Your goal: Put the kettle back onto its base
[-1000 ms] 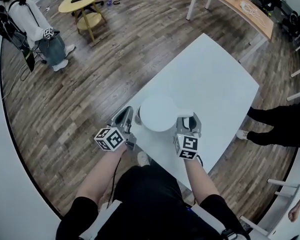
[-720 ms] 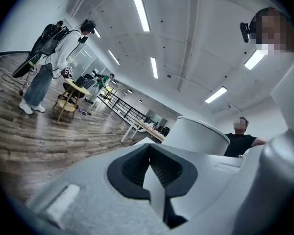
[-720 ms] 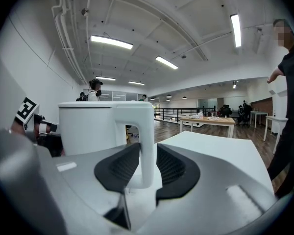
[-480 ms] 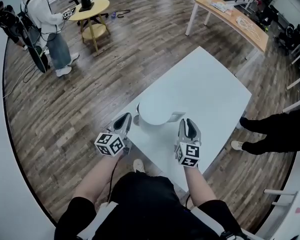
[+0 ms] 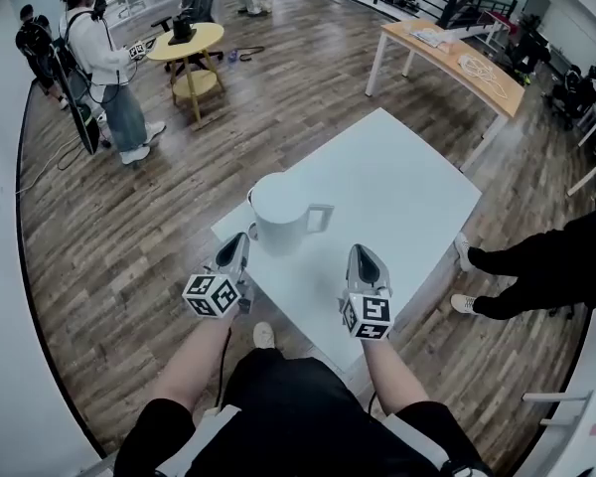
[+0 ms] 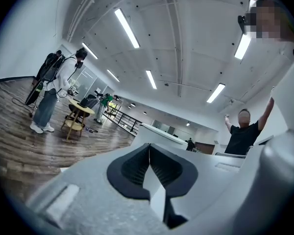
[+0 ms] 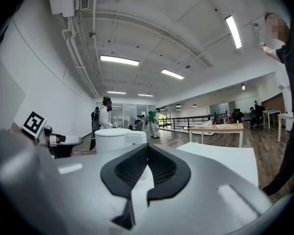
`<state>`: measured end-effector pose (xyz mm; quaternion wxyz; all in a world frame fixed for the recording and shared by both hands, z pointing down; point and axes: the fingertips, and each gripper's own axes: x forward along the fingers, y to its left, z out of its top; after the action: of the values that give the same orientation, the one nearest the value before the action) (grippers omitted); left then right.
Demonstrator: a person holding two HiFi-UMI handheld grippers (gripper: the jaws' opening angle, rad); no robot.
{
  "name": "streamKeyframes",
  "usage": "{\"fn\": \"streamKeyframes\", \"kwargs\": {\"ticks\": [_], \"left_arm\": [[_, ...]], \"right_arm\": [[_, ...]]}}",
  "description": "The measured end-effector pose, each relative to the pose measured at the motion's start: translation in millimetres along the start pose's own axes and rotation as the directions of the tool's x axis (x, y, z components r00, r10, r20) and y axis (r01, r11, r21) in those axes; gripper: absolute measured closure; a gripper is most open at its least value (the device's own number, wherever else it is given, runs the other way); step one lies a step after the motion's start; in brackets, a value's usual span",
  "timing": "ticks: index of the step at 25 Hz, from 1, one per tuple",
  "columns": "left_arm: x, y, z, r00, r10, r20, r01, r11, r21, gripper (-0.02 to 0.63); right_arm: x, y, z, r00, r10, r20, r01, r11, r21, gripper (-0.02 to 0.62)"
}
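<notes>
The white kettle (image 5: pixel 276 213) stands upright near the left corner of the white table (image 5: pixel 397 182), its handle (image 5: pixel 320 217) pointing right. Its base is hidden under it. My left gripper (image 5: pixel 233 249) hangs shut and empty, short of the kettle's near left side. My right gripper (image 5: pixel 363 258) is near the table's front edge, apart from the handle; its jaws have just been closing with nothing between them. In the right gripper view the kettle (image 7: pixel 117 139) shows ahead, beyond the shut gripper (image 7: pixel 147 150). The left gripper (image 6: pixel 149 148) shows pads pressed together.
Wooden floor surrounds the table. A person with a backpack (image 5: pixel 104 63) stands by a round yellow table (image 5: pixel 185 44) at the far left. A wooden desk (image 5: pixel 457 56) is at the back right. Someone in black (image 5: pixel 541 261) stands by the table's right side.
Both grippers have drawn back from the kettle toward me and risen. The right jaws, open beside the handle a second ago, are now shut. The kettle stays on the table.
</notes>
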<state>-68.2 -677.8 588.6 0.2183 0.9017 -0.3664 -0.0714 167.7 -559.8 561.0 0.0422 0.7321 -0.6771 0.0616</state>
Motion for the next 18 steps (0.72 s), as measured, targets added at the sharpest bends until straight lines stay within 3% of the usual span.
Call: {"fn": "streamKeyframes", "kwargs": {"ticks": [10,18], "left_arm": [[-72.3,-58.5,12.6,0.997,0.001,0.078,-0.011,0.993,0.120,0.603],[-121.9,-79.2,21.0,0.995,0.013,0.100,-0.032,0.981,0.192,0.604]], "right_arm": [[-66.9,0.1,5.7,0.991,0.134,0.029,-0.133,0.991,-0.034,0.591],[-104.4,5.9,11.6,0.984,0.166,0.061,-0.166,0.986,0.005,0.591]]}}
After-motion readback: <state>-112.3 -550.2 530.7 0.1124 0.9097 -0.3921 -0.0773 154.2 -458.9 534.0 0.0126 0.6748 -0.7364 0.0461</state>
